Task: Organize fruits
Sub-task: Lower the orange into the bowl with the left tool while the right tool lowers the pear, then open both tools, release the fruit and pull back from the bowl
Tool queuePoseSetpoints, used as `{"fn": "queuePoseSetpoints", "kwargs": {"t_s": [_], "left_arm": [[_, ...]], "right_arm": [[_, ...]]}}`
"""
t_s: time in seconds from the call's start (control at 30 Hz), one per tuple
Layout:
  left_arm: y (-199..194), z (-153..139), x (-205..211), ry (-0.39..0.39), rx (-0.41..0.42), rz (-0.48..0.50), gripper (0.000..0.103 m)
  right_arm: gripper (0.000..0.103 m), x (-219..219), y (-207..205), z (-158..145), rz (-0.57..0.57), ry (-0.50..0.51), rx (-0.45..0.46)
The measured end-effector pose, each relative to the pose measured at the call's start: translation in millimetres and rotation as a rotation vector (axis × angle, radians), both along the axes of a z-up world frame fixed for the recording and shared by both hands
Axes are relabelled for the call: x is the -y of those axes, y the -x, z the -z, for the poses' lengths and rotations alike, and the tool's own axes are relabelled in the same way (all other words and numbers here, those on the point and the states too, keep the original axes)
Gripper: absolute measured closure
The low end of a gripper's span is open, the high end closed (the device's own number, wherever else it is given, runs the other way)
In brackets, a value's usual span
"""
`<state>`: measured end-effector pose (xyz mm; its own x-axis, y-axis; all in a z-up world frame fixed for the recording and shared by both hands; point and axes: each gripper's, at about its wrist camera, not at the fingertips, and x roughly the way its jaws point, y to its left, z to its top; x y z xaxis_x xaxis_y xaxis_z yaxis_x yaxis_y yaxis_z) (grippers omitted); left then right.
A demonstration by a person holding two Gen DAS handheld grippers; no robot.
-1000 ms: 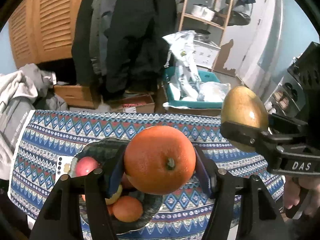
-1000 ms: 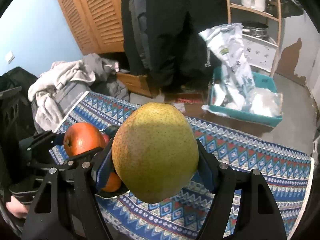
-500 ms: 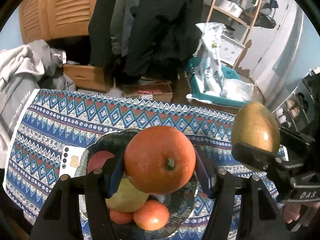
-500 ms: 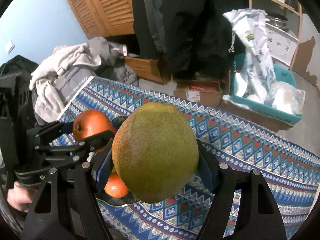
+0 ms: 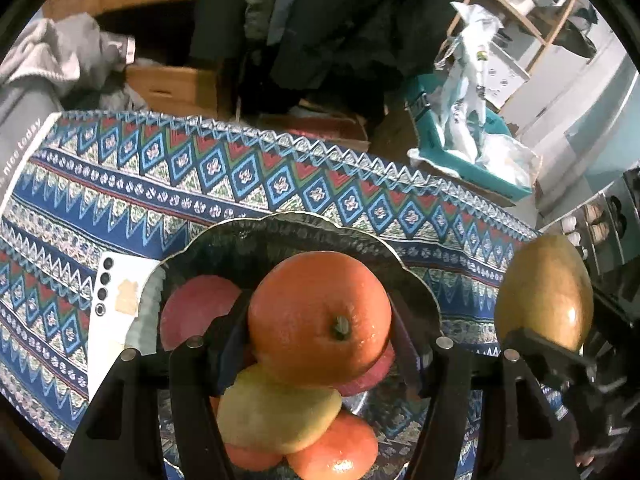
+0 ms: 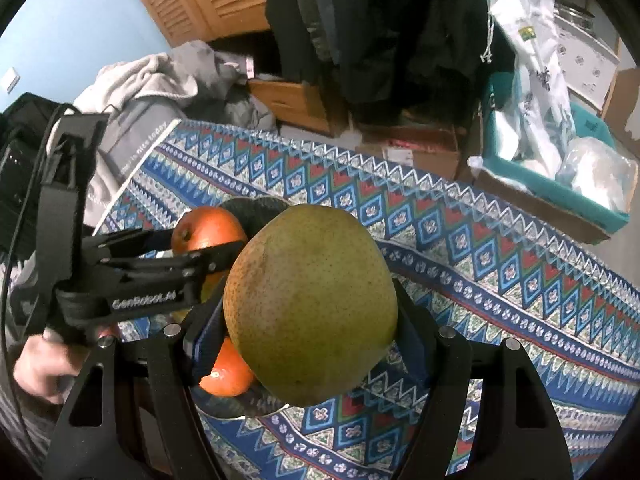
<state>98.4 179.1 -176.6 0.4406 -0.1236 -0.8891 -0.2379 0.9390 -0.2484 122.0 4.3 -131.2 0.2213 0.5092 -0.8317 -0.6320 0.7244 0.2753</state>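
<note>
My left gripper (image 5: 320, 344) is shut on an orange (image 5: 320, 316) and holds it just above a dark glass bowl (image 5: 280, 236). The bowl holds a red apple (image 5: 192, 308), a yellow-green fruit (image 5: 276, 416) and a small orange (image 5: 336, 452). My right gripper (image 6: 310, 340) is shut on a green-yellow pear (image 6: 310, 312), held in the air to the right of the bowl; the pear also shows in the left wrist view (image 5: 544, 292). The left gripper with its orange (image 6: 208, 228) shows in the right wrist view.
The bowl stands on a table with a blue patterned cloth (image 5: 240, 172). A white phone (image 5: 116, 312) lies left of the bowl. Beyond the far table edge are cardboard boxes (image 5: 176, 84), a teal bin with bags (image 5: 460, 144), hanging coats and a clothes pile (image 6: 160, 80).
Both grippers have moved forward and tilted down over the table. The orange now hangs right over the bowl, which fills more of the left view. Both grips are unchanged.
</note>
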Motion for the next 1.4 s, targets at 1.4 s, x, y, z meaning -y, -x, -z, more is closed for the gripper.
{"fn": "queuePoseSetpoints", "kwargs": {"t_s": [1.4], "left_arm": [[62.8, -18.7, -14.1, -0.051, -0.073, -0.055, 0.029]], "right_arm": [[0.028, -35.2, 39.5, 61.6, -0.079, 0.095, -0.097]]}}
